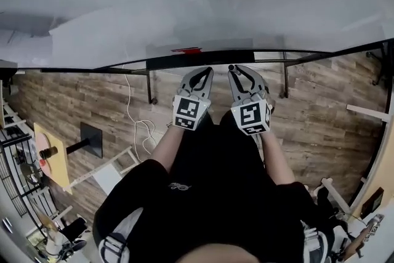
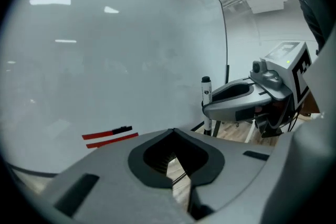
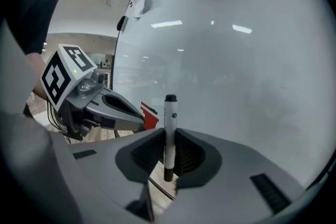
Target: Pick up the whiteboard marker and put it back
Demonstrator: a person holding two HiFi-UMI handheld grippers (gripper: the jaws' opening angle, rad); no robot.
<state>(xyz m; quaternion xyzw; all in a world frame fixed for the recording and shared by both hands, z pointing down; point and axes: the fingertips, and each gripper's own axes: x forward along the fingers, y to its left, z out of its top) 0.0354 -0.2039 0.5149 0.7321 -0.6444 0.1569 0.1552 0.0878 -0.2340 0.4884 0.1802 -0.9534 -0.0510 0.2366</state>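
Observation:
A white whiteboard marker [image 3: 170,113] with a black cap stands upright between the jaws of my right gripper [image 3: 169,136], which is shut on its barrel. In the head view the right gripper [image 1: 237,72] is just below the whiteboard's dark ledge [image 1: 215,59], with the marker's cap [image 1: 231,68] at its tips. Close to its left, my left gripper [image 1: 201,73] is shut with nothing in it; its tips meet in the left gripper view [image 2: 174,131]. That view also shows the marker [image 2: 206,93] in the right gripper [image 2: 207,107]. The whiteboard [image 1: 184,3] fills the space ahead.
A red marker with a black end [image 2: 107,134] lies low on the board, also red on the ledge [image 1: 186,50]. Below are the board's black frame legs [image 1: 149,88], a white cable [image 1: 132,114] on the wood floor, and a small table [image 1: 52,157] at the left.

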